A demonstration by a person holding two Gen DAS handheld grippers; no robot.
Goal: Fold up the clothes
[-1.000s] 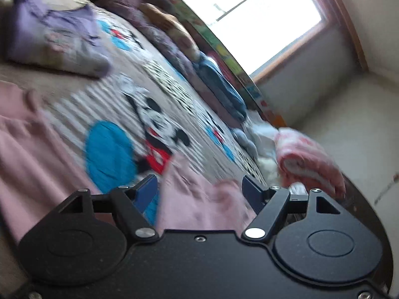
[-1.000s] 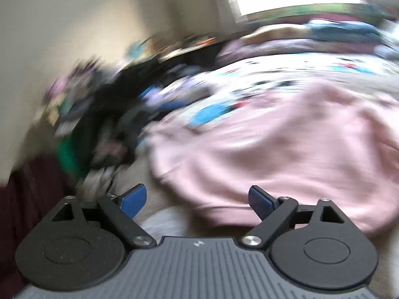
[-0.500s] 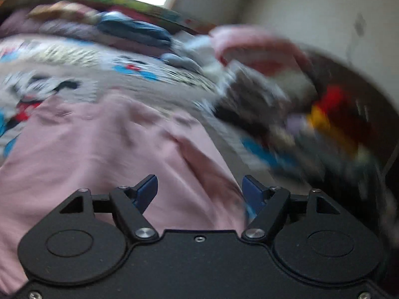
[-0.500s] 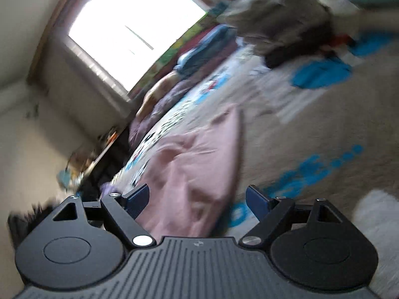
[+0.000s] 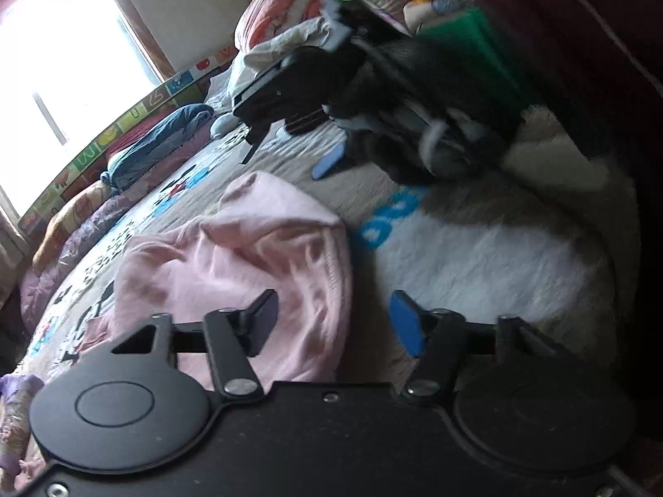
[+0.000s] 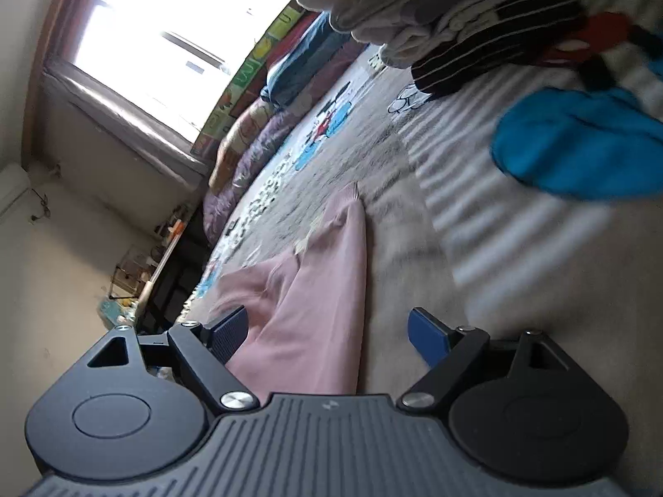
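A pink garment [image 5: 248, 256] lies rumpled on the patterned bedspread [image 5: 476, 256]. My left gripper [image 5: 333, 325] is open and empty just above the garment's near edge. In the left wrist view my right gripper [image 5: 286, 153] hovers open over the bed beyond the garment. In the right wrist view the pink garment [image 6: 315, 306] stretches away as a long narrow strip, and my right gripper [image 6: 327, 333] is open, with the cloth's near end between its fingers but not pinched.
Piles of folded clothes [image 6: 435, 8] sit at the far side of the bed. Rolled bedding [image 5: 157, 141] lines the wall under the window [image 5: 62, 66]. A blue print patch [image 6: 580, 145] marks the bedspread. A cluttered shelf [image 6: 157, 256] stands at the left.
Both cameras have swung sharply. Both grippers have come down low at the pink garment's edges. Both stay open and empty.
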